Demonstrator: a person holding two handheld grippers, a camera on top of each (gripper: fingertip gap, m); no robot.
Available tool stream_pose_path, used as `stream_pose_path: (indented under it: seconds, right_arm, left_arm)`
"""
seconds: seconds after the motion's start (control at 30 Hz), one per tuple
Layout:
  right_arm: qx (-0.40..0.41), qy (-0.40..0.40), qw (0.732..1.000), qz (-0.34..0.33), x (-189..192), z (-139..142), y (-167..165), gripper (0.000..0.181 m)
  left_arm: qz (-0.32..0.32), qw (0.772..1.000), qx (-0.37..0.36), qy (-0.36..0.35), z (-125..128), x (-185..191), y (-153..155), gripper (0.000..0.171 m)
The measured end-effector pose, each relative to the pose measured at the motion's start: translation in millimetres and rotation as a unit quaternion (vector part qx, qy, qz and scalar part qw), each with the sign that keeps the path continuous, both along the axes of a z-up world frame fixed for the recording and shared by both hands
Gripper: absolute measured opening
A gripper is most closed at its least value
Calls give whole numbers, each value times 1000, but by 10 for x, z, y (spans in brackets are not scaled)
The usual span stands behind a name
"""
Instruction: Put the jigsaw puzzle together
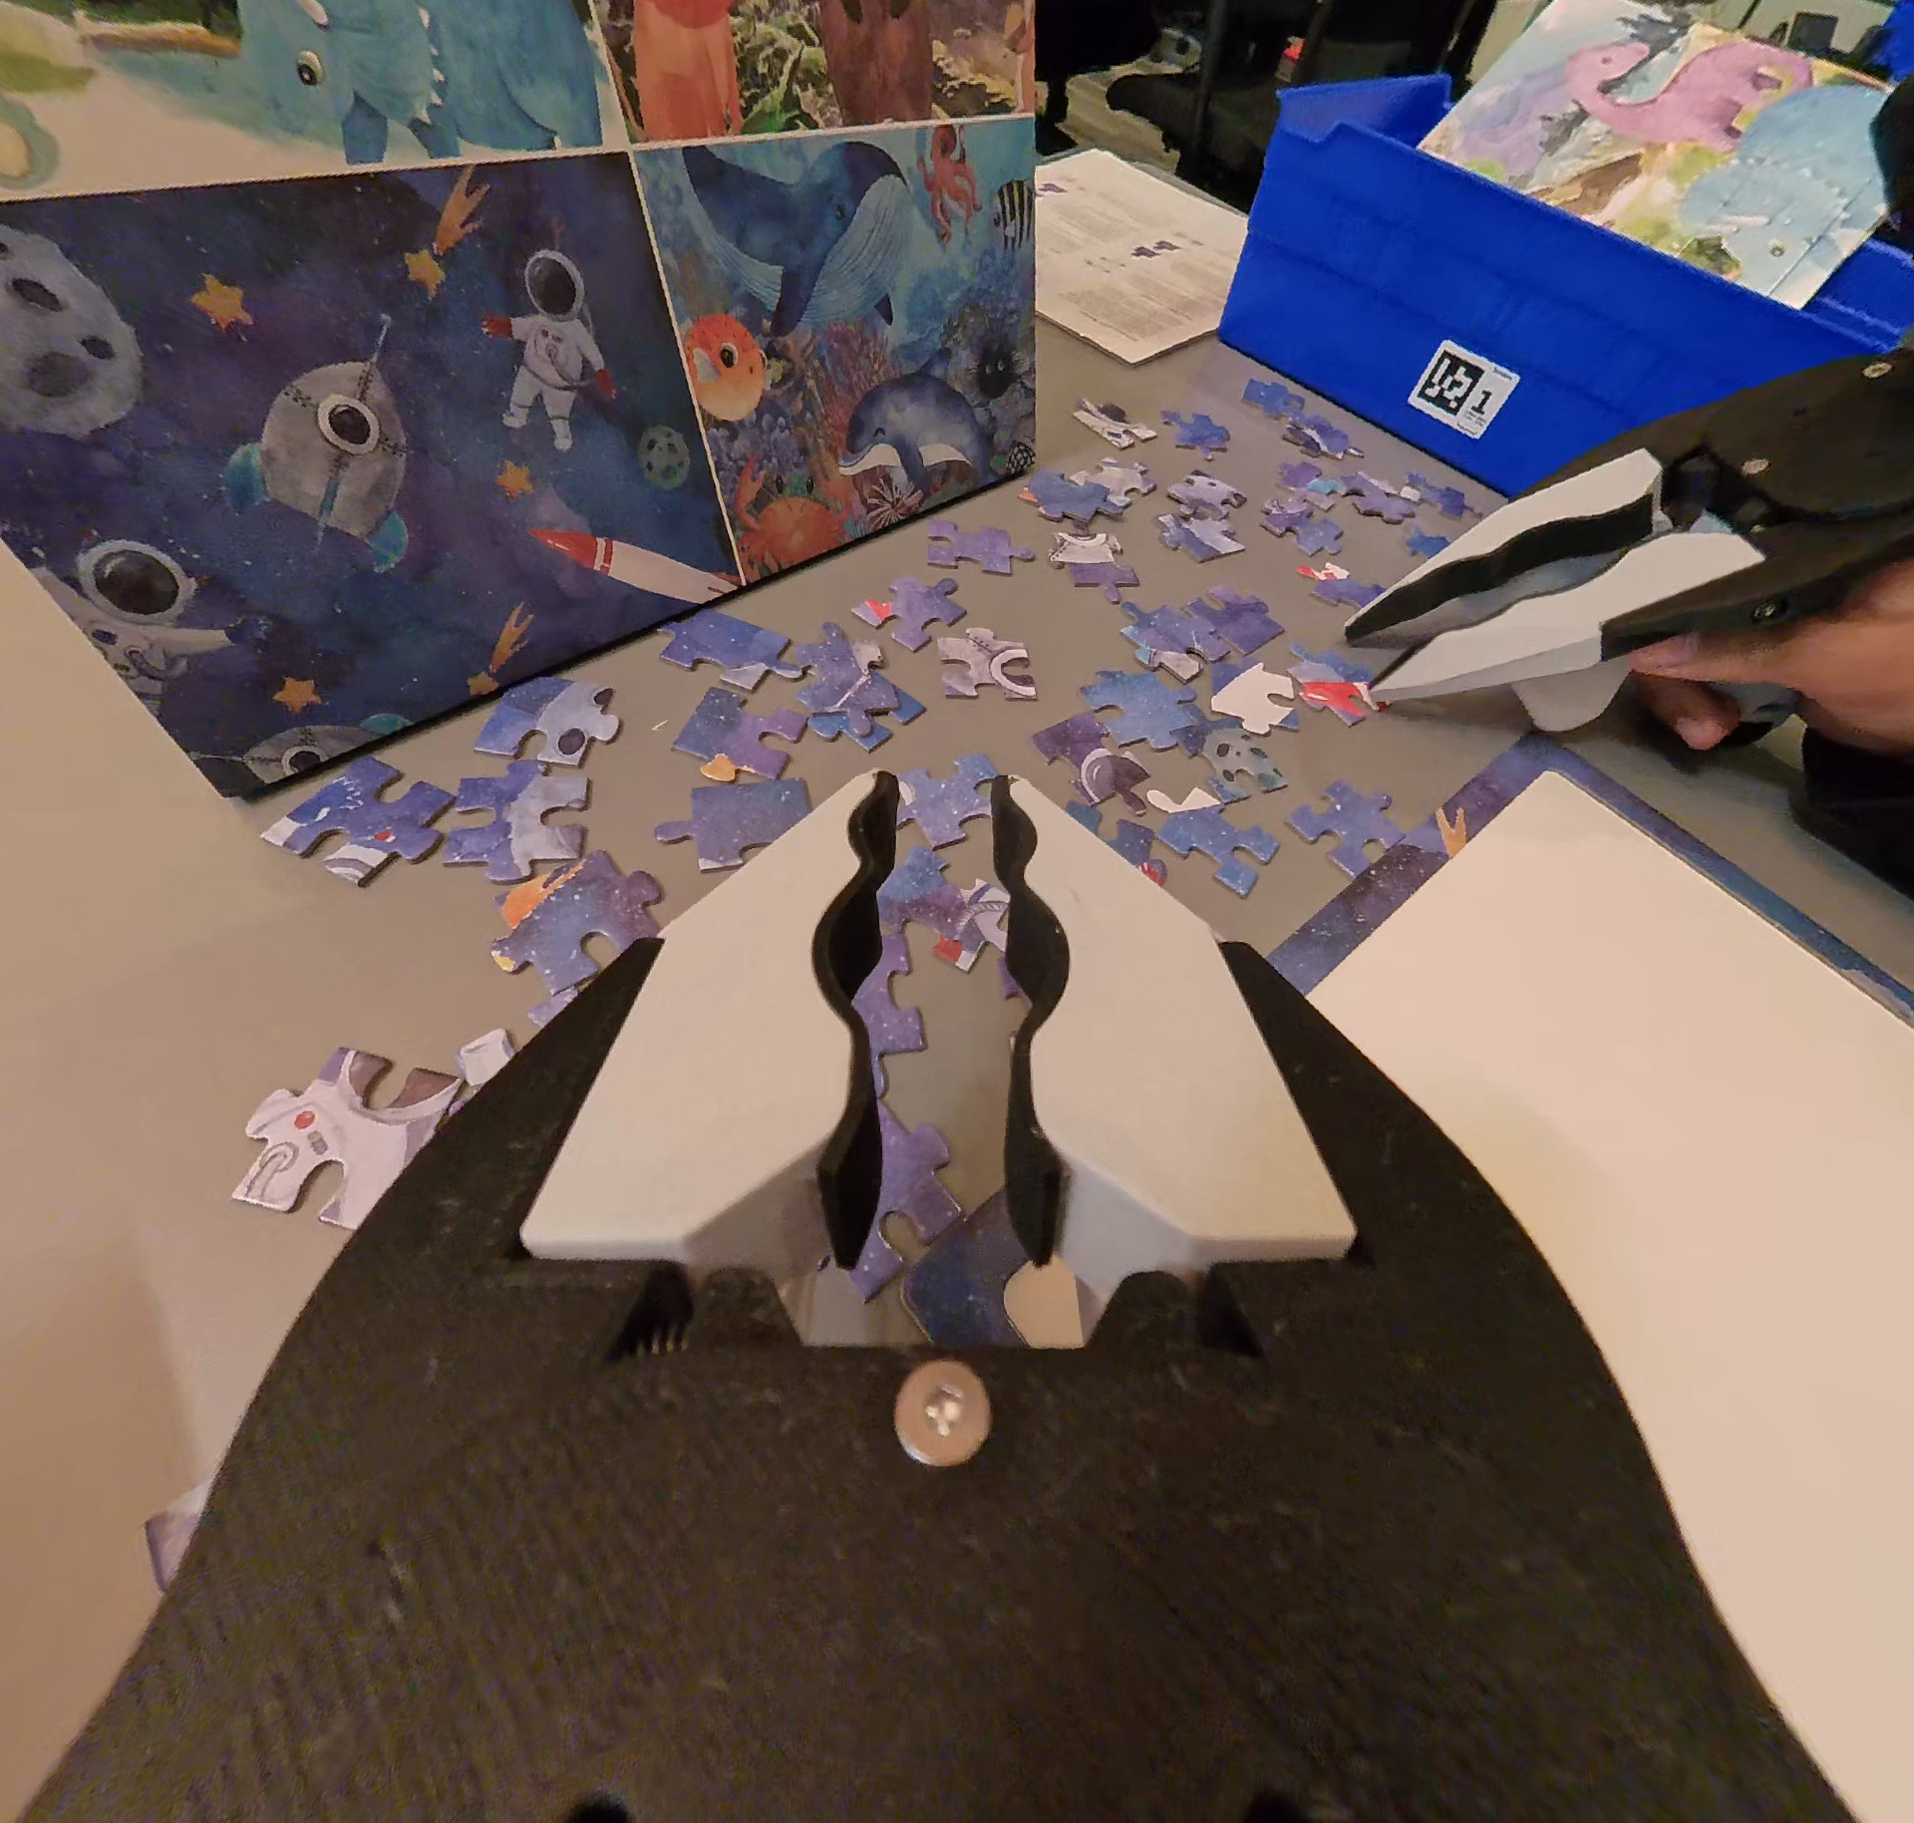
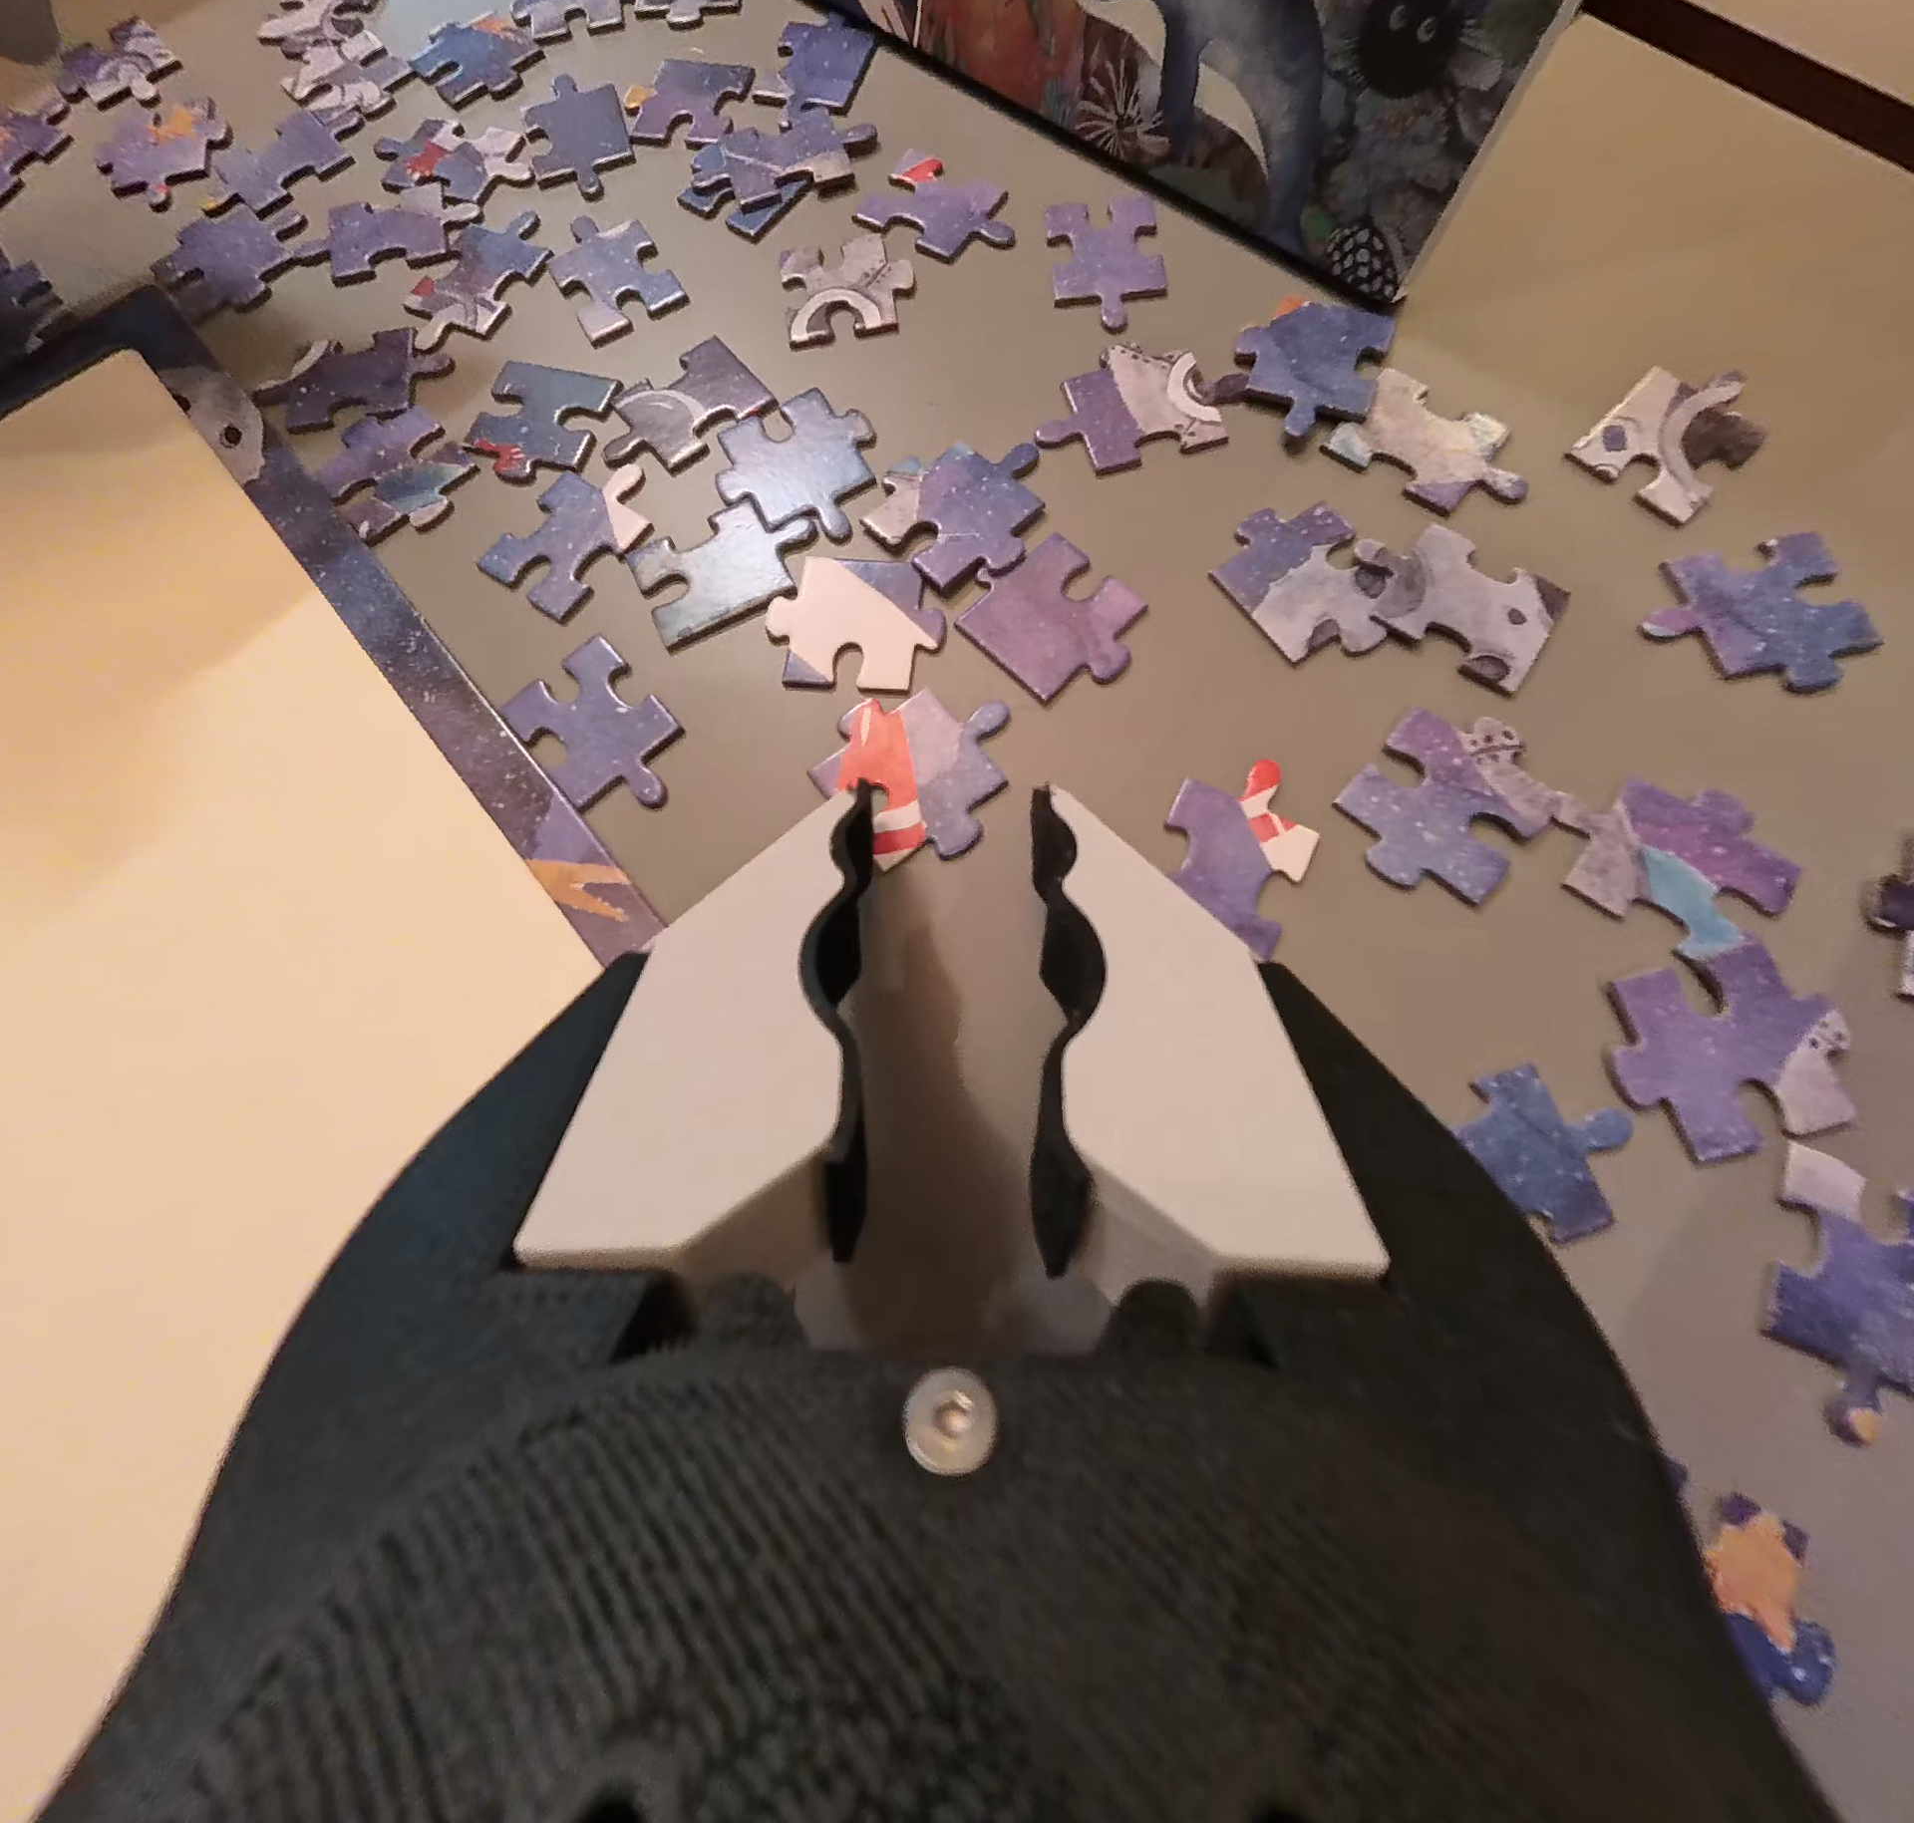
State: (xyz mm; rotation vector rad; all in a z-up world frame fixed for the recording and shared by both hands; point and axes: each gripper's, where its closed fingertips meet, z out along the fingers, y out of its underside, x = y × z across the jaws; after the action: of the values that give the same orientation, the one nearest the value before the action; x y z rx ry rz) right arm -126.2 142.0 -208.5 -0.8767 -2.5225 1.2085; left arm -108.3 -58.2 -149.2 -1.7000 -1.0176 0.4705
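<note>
Loose purple jigsaw pieces lie scattered over the grey bench across the middle and upper part of both views. The right gripper has its fingers apart, its tips at a red-and-purple piece. The left gripper hovers low centre, fingers apart, gripping nothing. The puzzle box stands upper left.

Left gripper hovers, jaws apart, seemingly empty, over puzzle pieces.

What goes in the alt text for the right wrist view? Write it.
The open right gripper reaches a red-and-purple puzzle piece on a grey table strewn with purple pieces, a cream puzzle board to its left.
</note>
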Motion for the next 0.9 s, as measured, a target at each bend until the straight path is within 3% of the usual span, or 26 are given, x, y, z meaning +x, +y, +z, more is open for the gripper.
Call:
stream_pose_path:
  seconds: [0.2, 0.33, 0.9]
  right_arm:
    - [28, 19, 999, 3, 7, -37, -14, 29]
    - [28, 18, 999, 11, 31, -37, -38, 18]
    - [17, 6, 1000, 7, 28, -26, -7, 15]
  left_arm:
    - [0, 1000, -2, -3, -28, -6, 2, 17]
    - [0, 1000, -4, -7, -52, -10, 2, 17]
    - [-1, 1000, -3, -3, -26, -2, 8, 17]
